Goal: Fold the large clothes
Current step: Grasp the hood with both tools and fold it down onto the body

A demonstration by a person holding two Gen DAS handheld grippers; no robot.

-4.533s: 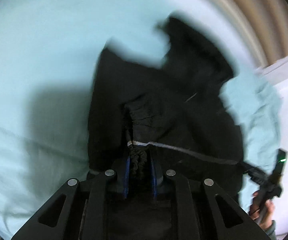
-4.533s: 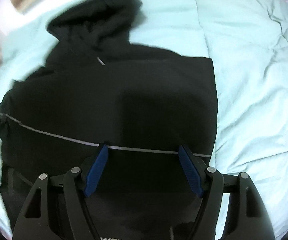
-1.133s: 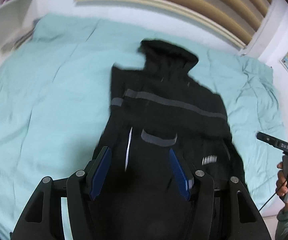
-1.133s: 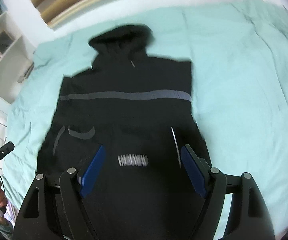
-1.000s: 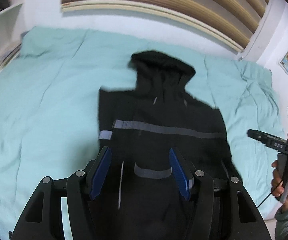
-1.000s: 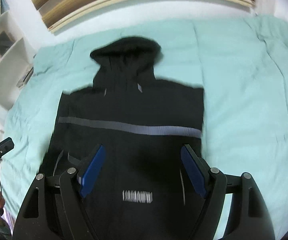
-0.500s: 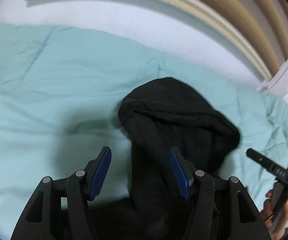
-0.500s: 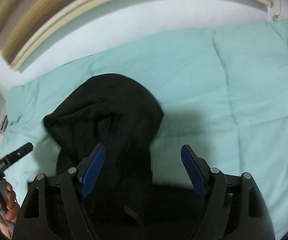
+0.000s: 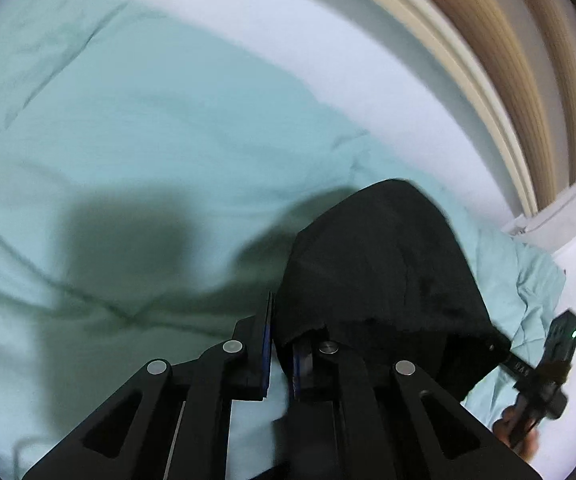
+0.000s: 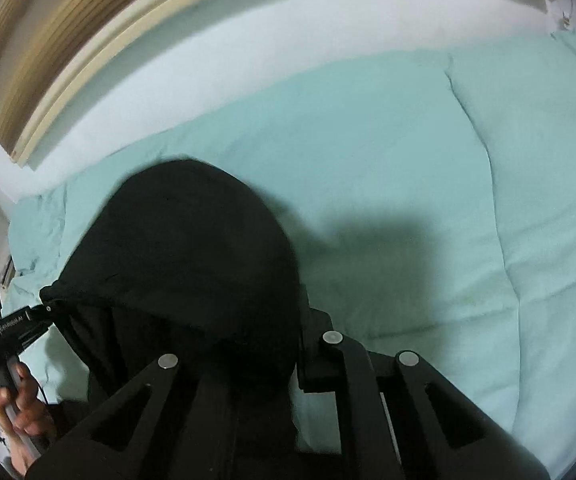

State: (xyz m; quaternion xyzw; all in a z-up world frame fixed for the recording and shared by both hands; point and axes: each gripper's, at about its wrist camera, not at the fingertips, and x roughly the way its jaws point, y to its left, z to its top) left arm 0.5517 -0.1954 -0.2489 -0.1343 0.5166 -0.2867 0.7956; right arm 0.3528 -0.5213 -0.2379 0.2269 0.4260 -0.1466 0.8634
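- Left wrist view: we find the left gripper (image 9: 282, 344) nearest the lens; its jaws have just been closing and now pinch the left edge of the black hooded garment (image 9: 379, 280), with dark cloth between the blue pads.
- Right wrist view: we note the right gripper (image 10: 288, 344) has likewise just been closing; its fingertips are buried under dark cloth, so we judge it clamped on the hood's right edge.
- The hood (image 10: 192, 248) lies directly ahead of both tools, spanning from one to the other, its rounded crown pointing away toward the wall (image 10: 248, 52).
- The garment's body runs back under the cameras, out of sight; its long axis is near-to-far.
- Beyond lies the pale green bedcover (image 9: 136, 128).
- We judge both hands equally near for folding the hood back toward us.
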